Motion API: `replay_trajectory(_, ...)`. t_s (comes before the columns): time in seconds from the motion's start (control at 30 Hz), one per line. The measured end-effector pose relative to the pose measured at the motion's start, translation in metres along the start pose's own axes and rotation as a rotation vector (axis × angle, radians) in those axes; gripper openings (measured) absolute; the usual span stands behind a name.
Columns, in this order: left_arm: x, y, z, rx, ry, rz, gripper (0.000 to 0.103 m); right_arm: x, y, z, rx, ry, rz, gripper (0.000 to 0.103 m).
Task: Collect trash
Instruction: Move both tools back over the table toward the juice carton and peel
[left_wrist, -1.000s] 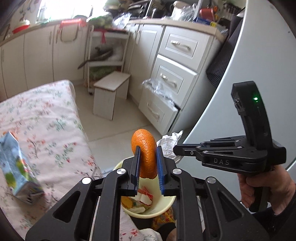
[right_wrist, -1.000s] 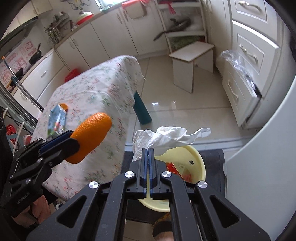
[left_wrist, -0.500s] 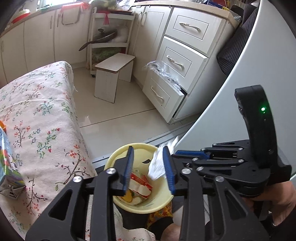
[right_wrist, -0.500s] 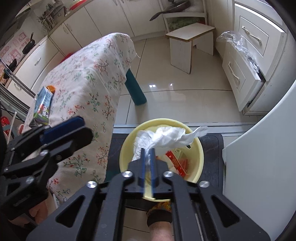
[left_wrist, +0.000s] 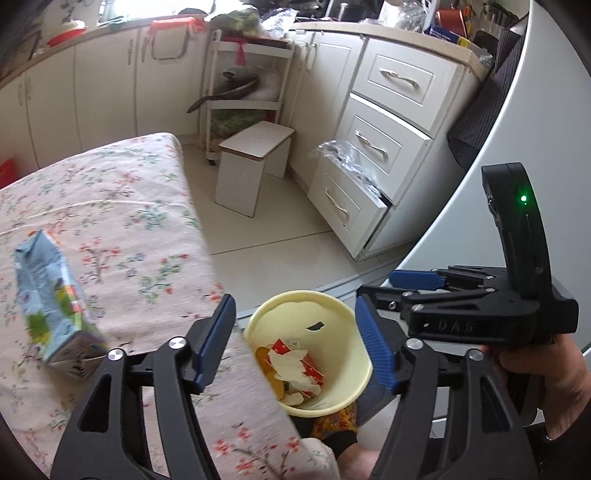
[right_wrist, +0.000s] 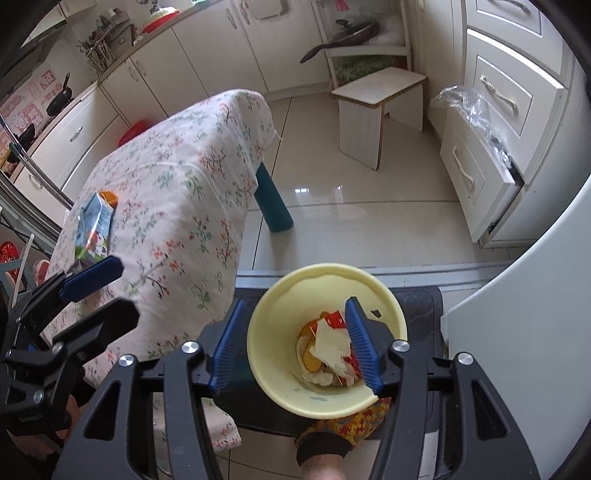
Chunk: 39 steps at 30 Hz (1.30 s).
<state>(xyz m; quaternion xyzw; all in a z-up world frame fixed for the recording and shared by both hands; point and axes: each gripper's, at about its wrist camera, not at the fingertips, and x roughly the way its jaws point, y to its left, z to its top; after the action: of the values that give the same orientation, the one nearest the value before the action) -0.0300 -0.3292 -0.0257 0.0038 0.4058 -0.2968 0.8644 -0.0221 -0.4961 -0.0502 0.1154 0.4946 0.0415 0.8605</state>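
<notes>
While both hovered over the bin (right_wrist: 325, 400):
left fingers (left_wrist: 295, 345): spread, empty
right fingers (right_wrist: 295, 345): spread, empty
carton (left_wrist: 51, 299): on desk (left_wrist: 122, 206)

Beside the smooth yellow plastic bin (right_wrist: 284, 384), holding crumpled white paper (right_wrist: 332, 345) and glossy red wrapper scraps (left_wrist: 314, 369), a floral cloth (left_wrist: 122, 221) bears a printed paper carton (left_wrist: 51, 299), while the tile floor (right_wrist: 369, 221) beyond shines glossy under a matt painted wood stool (right_wrist: 373, 110).
</notes>
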Motion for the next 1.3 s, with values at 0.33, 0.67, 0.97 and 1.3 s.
replay_trajectory(0.33, -0.051, 0.038, -0.006, -0.064, -0.092, 0.080, 0.073, -0.017, 0.003, 0.011, 0.051, -0.076, 0.002, 0.065)
replay_trajectory(0.67, -0.080, 0.088, -0.014, -0.162, -0.119, 0.199, 0.080, -0.020, 0.028, 0.016, 0.019, -0.097, 0.029, 0.069)
replay_trajectory(0.97, -0.081, 0.096, -0.021, -0.146, -0.109, 0.239, 0.085, -0.022, 0.052, 0.024, 0.003, -0.113, 0.063, 0.069)
replay_trajectory(1.3, -0.075, 0.120, -0.019, -0.161, -0.098, 0.250, 0.086, -0.013, 0.085, 0.032, -0.055, -0.102, 0.078, 0.071)
